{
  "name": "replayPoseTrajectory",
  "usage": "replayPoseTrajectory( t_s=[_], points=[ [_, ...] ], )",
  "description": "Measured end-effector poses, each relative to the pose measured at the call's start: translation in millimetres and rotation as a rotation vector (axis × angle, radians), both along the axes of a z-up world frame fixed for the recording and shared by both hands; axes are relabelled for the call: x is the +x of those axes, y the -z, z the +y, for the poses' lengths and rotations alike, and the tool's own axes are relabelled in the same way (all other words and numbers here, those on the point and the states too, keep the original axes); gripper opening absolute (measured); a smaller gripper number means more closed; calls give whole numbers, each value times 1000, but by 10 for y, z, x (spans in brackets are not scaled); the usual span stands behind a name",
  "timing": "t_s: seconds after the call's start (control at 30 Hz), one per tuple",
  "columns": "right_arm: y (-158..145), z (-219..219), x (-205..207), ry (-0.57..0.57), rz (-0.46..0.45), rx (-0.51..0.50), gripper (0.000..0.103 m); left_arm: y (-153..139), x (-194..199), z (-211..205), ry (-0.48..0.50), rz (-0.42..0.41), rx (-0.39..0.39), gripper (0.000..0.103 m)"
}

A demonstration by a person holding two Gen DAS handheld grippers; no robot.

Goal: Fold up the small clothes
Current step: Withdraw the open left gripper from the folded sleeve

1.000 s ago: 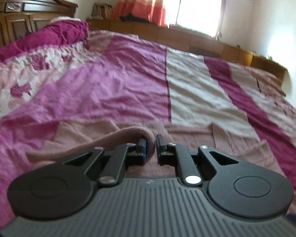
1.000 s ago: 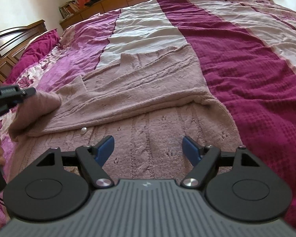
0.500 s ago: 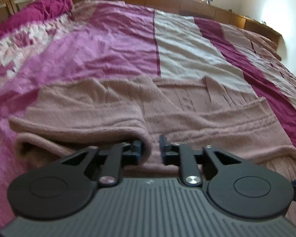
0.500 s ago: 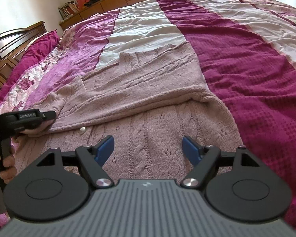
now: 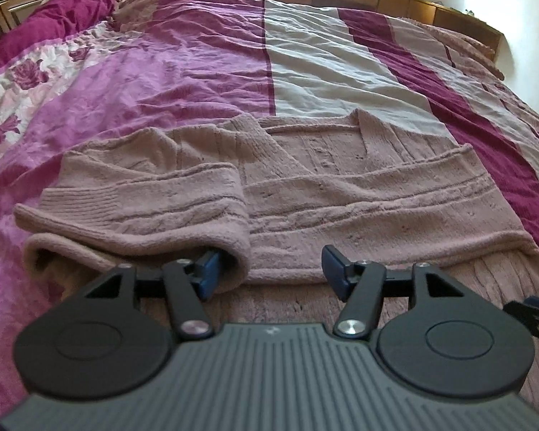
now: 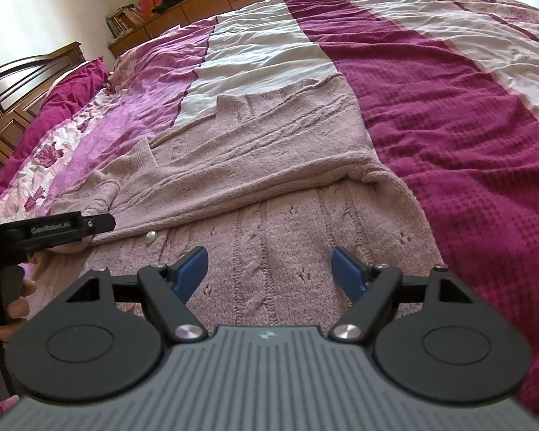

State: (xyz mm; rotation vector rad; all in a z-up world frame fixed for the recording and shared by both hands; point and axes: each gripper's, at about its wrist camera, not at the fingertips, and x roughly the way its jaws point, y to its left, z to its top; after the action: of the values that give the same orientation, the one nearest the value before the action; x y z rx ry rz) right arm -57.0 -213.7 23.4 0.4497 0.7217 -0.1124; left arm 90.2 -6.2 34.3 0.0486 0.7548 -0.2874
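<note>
The striped bedspread point(image 5: 204, 72) stretches far beyond both sets of jaws, and the pink knitted sweater point(image 5: 341, 197) lies flat on it, just ahead of them. Its folded-in sleeve point(image 5: 143, 212) drapes over the left finger of the left gripper point(image 5: 269, 269), whose jaws have just been opening and now stand half apart, pinching nothing. To finish this release well, slide that finger out low and straight so the cuff stays flat. The right gripper point(image 6: 269, 269) hovers wide and empty above the sweater's hem.
</note>
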Motion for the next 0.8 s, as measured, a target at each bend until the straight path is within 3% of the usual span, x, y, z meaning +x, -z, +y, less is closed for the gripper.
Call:
replayPoseTrajectory(
  t_s=[0.8],
  points=[
    [-38,11,-25,-3,-4,21,82,-238,-365,455,-85,20,18,61]
  ],
)
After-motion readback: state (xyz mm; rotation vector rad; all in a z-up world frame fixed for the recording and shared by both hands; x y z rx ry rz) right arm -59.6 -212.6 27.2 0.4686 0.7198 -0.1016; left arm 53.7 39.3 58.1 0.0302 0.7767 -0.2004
